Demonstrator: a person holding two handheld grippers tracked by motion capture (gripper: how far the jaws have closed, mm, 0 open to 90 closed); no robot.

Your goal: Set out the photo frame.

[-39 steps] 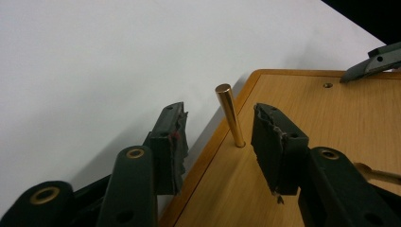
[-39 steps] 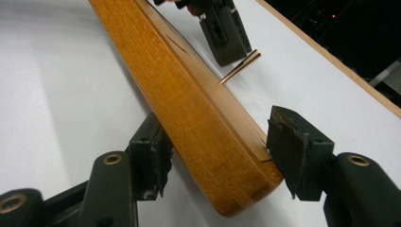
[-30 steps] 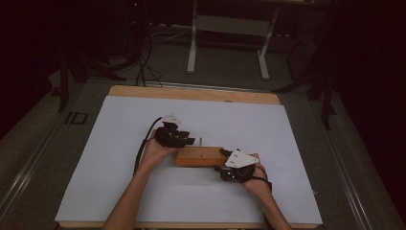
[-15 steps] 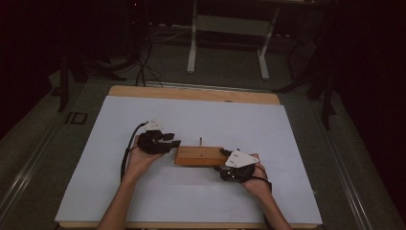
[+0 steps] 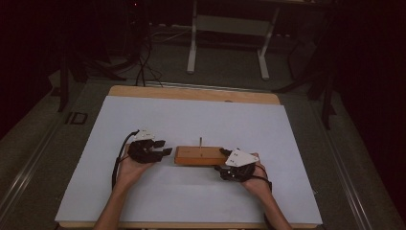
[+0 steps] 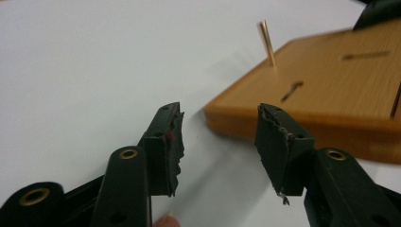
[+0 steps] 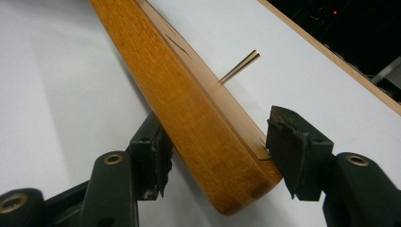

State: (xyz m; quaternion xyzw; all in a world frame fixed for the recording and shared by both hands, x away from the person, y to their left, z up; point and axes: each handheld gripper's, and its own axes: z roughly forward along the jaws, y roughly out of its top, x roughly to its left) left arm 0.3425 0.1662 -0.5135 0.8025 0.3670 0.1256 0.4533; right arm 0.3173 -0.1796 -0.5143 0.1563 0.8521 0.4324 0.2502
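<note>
While the right hand-held gripper (image 7: 215,156) straddles the wooden block (image 5: 199,155) unclamped, the left hand-held gripper (image 6: 217,142), jaws apart, should square up to the block's end before closing.

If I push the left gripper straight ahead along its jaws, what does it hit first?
Most likely the near end of the wooden block: the left gripper, jaws open, points at its corner with bare table between. The brass pin stands farther back.

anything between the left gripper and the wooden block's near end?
Nothing visible. The left gripper is open, pointing at the wooden block across bare white table cover. The brass pin stands further back on the block. The right gripper straddles the other end.
</note>
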